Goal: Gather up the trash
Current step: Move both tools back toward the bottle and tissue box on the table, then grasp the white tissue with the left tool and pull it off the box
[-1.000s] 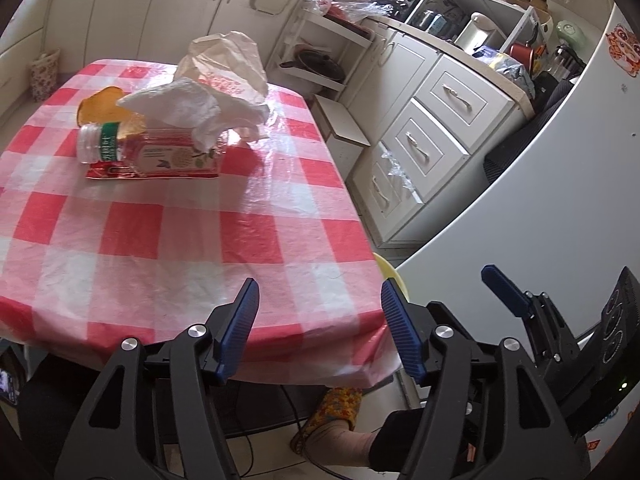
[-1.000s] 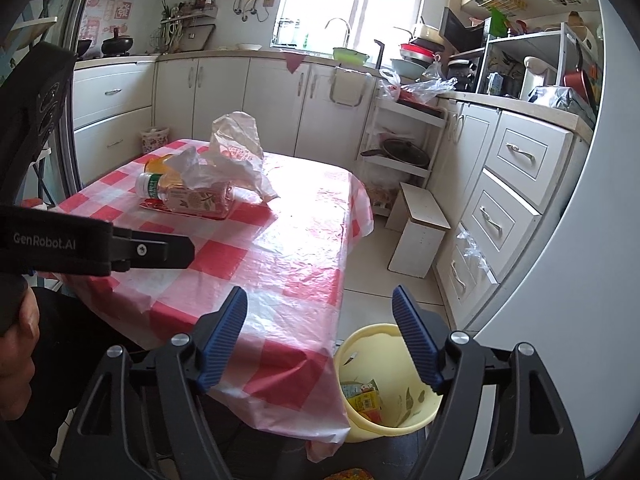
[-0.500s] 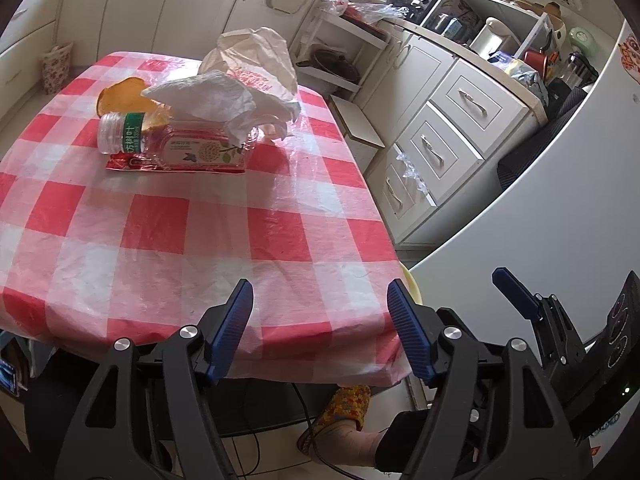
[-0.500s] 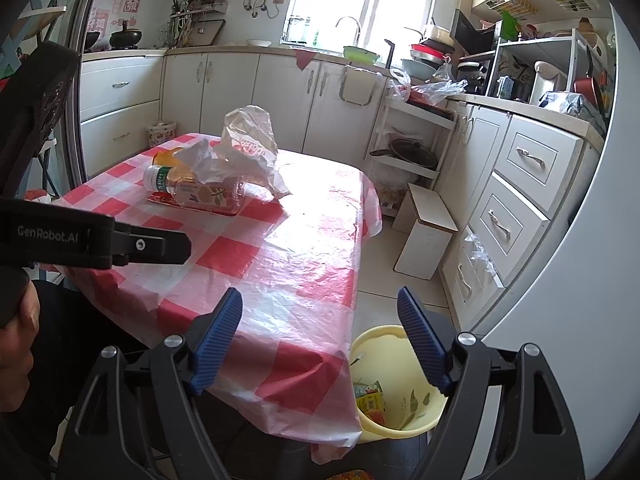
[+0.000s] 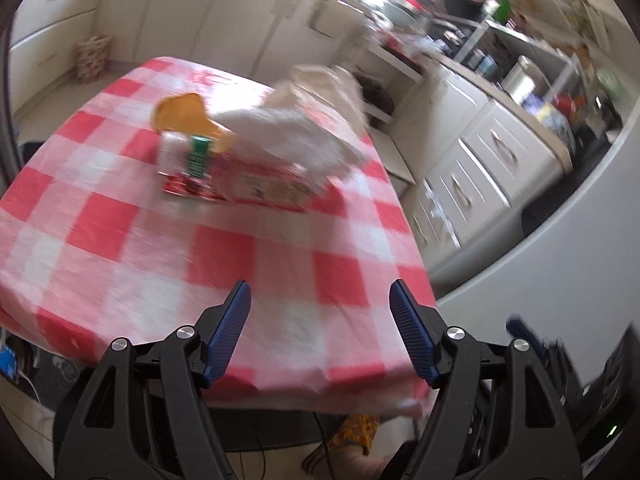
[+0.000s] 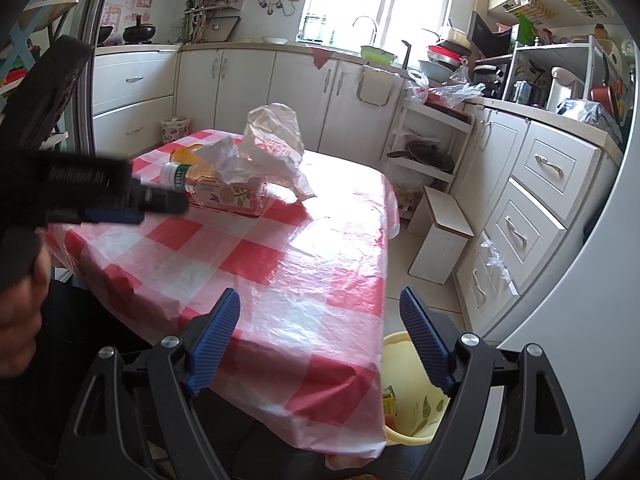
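both tongs are advancing over the worktop (image 6: 320, 264), left tongs (image 5: 320, 334) and right tongs (image 6: 320, 340) spread empty, aiming at the bottle (image 5: 236, 178) at 11 o'clock.

A clear plastic bottle (image 6: 218, 188) with a green-and-white neck label is lying on its side on the red-and-white checked tablecloth (image 6: 288, 280). Crumpled white plastic bags (image 6: 268, 148) are resting against the bottle. A pale yellow plastic bin (image 6: 416, 400) is standing below the cloth's near corner, beside the wide-spread blue-padded right gripper (image 6: 320, 344).
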Action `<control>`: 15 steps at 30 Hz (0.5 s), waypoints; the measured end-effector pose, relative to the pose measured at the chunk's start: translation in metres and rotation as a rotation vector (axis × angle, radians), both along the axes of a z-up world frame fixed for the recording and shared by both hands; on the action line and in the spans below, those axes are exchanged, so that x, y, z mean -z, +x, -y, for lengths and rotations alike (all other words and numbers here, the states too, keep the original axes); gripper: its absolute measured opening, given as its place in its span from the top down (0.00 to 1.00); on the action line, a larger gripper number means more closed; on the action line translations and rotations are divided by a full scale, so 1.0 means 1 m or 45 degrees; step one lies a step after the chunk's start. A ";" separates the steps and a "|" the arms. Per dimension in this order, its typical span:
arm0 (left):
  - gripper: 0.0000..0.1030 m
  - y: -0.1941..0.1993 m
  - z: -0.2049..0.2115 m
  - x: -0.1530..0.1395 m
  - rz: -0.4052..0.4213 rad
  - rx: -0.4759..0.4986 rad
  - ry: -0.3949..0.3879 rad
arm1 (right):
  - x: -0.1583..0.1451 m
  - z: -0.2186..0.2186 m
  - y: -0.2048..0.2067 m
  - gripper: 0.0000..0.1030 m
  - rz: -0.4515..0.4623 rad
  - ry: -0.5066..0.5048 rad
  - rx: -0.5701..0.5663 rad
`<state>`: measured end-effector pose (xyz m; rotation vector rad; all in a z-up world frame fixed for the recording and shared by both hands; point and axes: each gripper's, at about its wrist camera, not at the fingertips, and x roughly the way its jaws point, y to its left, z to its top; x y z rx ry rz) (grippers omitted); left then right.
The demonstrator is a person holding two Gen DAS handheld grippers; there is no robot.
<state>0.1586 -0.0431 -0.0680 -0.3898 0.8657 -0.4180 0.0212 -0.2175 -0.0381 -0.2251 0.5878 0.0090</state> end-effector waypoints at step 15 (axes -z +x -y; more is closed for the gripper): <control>0.25 0.075 0.029 -0.008 -0.053 -0.066 -0.080 | 0.015 -0.018 0.022 0.24 -0.050 -0.037 -0.049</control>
